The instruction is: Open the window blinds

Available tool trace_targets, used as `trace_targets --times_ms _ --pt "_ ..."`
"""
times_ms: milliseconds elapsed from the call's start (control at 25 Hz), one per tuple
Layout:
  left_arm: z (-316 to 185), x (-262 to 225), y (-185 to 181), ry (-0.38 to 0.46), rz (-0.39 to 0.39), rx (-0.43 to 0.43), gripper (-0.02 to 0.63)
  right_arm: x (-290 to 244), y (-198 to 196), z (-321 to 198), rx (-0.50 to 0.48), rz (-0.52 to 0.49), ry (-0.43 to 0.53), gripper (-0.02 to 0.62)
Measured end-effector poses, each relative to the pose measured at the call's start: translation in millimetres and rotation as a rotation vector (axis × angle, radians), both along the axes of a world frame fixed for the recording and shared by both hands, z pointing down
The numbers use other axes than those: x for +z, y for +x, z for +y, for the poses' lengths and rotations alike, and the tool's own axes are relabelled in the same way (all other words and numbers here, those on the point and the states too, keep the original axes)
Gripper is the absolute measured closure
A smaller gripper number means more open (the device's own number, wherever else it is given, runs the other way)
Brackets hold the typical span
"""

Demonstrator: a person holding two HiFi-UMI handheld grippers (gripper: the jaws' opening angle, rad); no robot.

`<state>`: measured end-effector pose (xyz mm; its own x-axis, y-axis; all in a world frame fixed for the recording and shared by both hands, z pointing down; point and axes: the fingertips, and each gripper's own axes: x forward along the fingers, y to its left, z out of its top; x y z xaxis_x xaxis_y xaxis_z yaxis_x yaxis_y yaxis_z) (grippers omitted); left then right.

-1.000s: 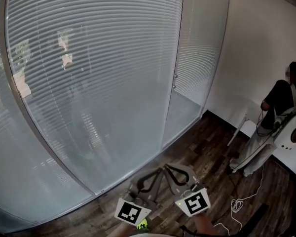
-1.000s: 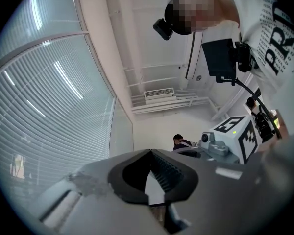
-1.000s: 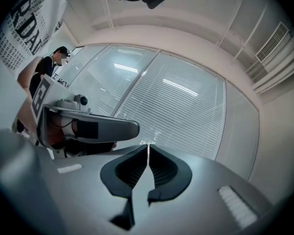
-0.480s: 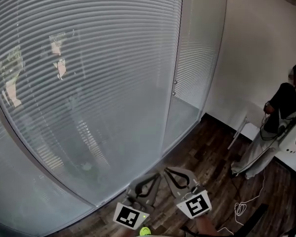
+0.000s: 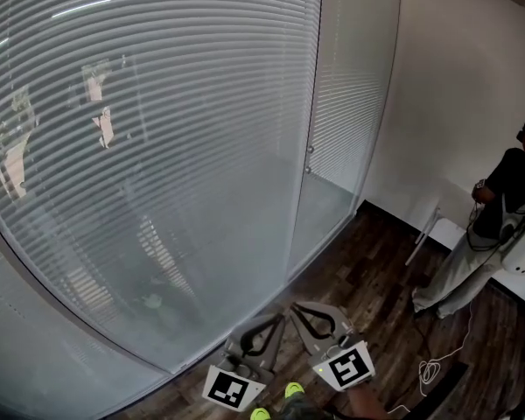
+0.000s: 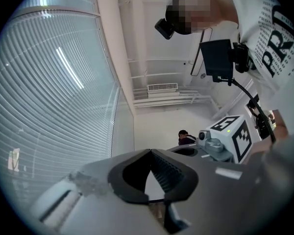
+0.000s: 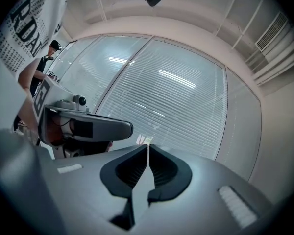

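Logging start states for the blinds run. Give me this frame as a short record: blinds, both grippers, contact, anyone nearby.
blinds: blinds down across the curved glass wall, slats look closed
left gripper: left gripper shut, nothing between the jaws
right gripper: right gripper shut, nothing between the jaws
contact: neither gripper touches the blinds; both are held low, side by side, over the wood floor
bystander: person at far right by the white wall
floor clutter: white cable lying loose near that person
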<state>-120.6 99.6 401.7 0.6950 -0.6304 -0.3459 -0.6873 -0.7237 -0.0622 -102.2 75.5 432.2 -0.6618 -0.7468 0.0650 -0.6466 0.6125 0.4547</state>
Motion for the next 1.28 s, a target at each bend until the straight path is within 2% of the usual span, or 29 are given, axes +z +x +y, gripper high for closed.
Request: trace_targets --times_ms 320,600,720,960,1280 --pt "-47 -10 20 0.016 -0.007 -0.037 0.614 -14 17 -45 -0.025 0.026 0.029 0.588" --pt "-108 -31 69 0.039 0.017 -0.037 0.614 -28 59 -110 -0.062 0.057 0.041 0.588" --pt "-128 -25 85 0.039 0.017 -0.032 0.614 -21 75 -130 -0.068 0.068 0.032 0.588" --pt "-152 -3 109 0.000 -0.014 -0.090 0.614 -10 102 -148 -0.096 0.071 0.008 0.588" --pt "-200 -15 147 0.047 -0.026 -0.172 0.614 -15 145 -194 -0.124 0.060 0.033 0.588"
